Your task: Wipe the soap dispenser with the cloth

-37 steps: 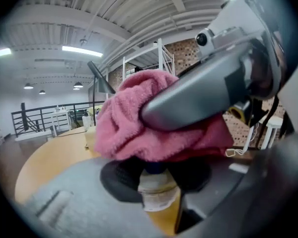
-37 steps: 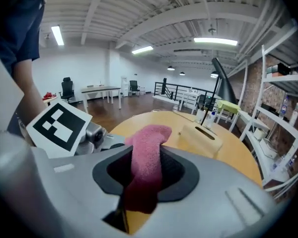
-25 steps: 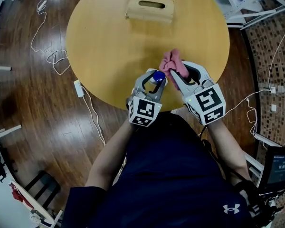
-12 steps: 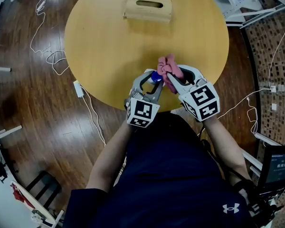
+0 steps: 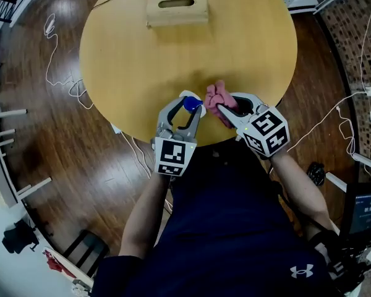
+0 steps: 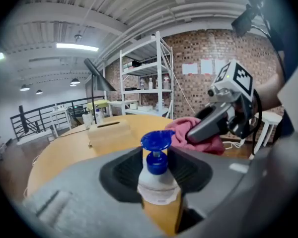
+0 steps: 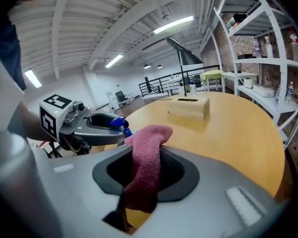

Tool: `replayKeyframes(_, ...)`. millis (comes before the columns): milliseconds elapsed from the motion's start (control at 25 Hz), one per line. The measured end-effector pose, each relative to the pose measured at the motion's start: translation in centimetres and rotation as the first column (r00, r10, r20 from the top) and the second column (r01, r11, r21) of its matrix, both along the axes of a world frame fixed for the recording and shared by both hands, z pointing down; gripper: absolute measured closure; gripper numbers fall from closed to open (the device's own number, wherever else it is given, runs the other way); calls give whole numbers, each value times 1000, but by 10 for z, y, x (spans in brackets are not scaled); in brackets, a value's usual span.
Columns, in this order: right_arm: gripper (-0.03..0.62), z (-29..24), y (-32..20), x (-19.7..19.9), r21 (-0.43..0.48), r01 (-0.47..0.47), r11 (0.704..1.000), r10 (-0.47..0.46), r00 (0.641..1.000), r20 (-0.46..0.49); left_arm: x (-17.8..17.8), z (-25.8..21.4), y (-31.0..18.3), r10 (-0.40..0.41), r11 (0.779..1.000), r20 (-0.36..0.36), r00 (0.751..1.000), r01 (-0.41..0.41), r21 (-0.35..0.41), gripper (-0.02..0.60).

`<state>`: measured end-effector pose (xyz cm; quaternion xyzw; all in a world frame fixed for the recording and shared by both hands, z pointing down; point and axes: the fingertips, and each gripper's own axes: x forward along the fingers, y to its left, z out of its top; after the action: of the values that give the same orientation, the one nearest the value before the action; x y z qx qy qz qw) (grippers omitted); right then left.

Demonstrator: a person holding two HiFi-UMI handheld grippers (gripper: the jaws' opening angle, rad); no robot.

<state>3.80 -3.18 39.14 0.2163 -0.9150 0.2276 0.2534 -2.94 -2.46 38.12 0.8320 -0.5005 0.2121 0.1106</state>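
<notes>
**Bringing the cloth down beside the pump**

Head view: the left gripper [image 5: 187, 111] holds the soap dispenser [image 5: 190, 103] upright at the near edge of the round table [image 5: 142, 67]. The right gripper [image 5: 224, 108], clamped on the pink cloth [image 5: 217, 95], has sunk from the pump's top to just beside it.

Left gripper view: the jaws sit narrow on the bottle's body. They have just eased a touch wider, with the bottle still between them.

Right gripper view: the cloth is pinched and drapes over the jaws, with the blue pump beyond. The wipe seems to be shifting from the head to the side. Whether the cloth touches the pump is unclear.
</notes>
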Motion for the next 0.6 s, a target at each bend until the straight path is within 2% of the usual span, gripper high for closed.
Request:
replayKeyframes(160, 484, 7, 20, -23, 9, 95, 995, -95, 995, 23, 5, 4, 3, 48, 999, 75, 996, -47, -26, 451)
replayKeyframes(240, 484, 4, 19, -29, 23, 122, 992, -122, 992, 32, 5, 3, 4, 57, 998, 86, 995, -55, -30, 451)
replayKeyframes(600, 484, -5, 1, -46, 73, 133, 988, -138, 988, 73, 17, -15, 21, 190, 982, 122, 974, -186, -43, 449)
